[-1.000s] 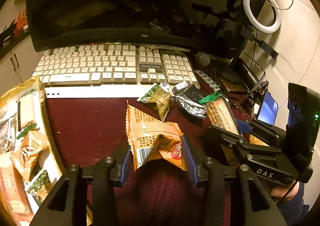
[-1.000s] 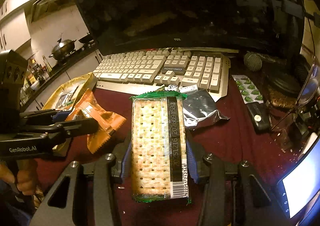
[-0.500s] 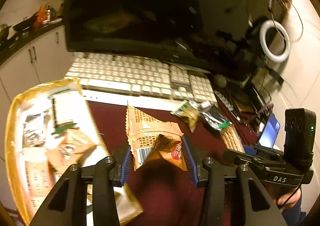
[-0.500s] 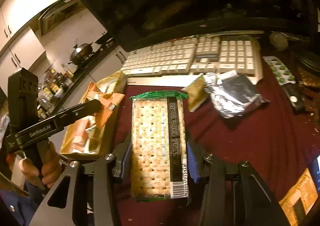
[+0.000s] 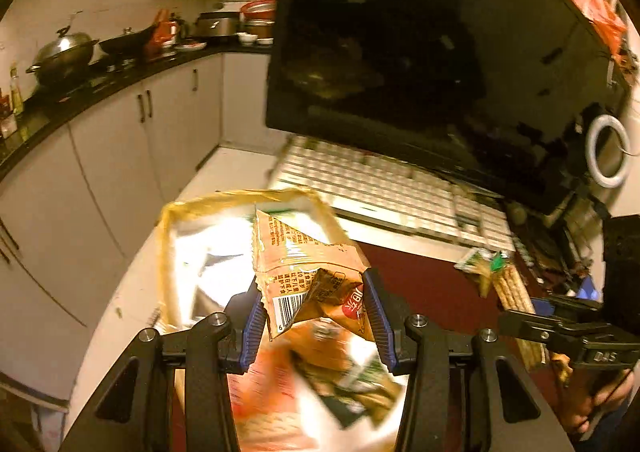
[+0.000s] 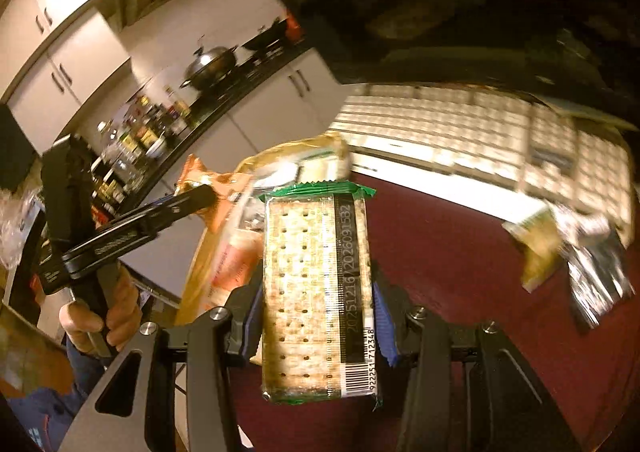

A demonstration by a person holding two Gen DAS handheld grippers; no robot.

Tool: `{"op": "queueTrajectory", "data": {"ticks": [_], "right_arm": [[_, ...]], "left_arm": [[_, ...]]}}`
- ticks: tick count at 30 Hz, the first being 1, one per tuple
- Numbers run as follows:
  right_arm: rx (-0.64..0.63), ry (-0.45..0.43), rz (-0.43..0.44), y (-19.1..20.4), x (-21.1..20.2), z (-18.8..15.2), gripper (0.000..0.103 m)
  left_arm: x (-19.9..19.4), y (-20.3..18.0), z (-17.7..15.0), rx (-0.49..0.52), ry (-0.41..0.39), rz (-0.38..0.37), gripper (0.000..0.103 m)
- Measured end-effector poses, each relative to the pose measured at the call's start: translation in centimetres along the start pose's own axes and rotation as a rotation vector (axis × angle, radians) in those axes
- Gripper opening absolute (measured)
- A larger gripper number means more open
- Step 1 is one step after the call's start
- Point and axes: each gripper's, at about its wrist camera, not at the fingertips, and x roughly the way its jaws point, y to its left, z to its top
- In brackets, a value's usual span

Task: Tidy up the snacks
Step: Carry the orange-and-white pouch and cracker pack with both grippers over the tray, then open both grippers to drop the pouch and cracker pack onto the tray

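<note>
Left gripper (image 5: 316, 316) pinches orange snack packet (image 5: 304, 272), right gripper (image 6: 320, 328) pinches cracker pack (image 6: 316, 292); centre each over gold tray (image 5: 168, 220), lower, then release

Bare red tabletop (image 6: 460, 272) beside full tray (image 5: 168, 220)

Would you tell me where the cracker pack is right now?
The cracker pack is clamped in the right gripper, centre of the right wrist view, above the maroon table beside the gold tray.
</note>
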Motion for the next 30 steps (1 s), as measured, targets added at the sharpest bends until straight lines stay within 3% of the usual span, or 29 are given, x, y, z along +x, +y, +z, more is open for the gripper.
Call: {"op": "queueTrajectory", "data": {"ticks": [8, 16, 30], "right_arm": [[-0.025, 0.058, -0.016, 2.9, 7.1, 4.6, 0.045], [0.009, 0.122, -0.044, 3.1, 13.6, 6.5, 0.045], [0.025, 0.149, -0.082, 2.5, 17.0, 5.9, 0.046]], "left_arm": [[4.6, 3.8, 2.1, -0.025, 0.077, 0.047, 0.049], [8.2, 5.4, 2.5, -0.043, 0.142, 0.07, 0.049], [9.2, 6.5, 1.9, -0.079, 0.166, 0.039, 0.051]]}}
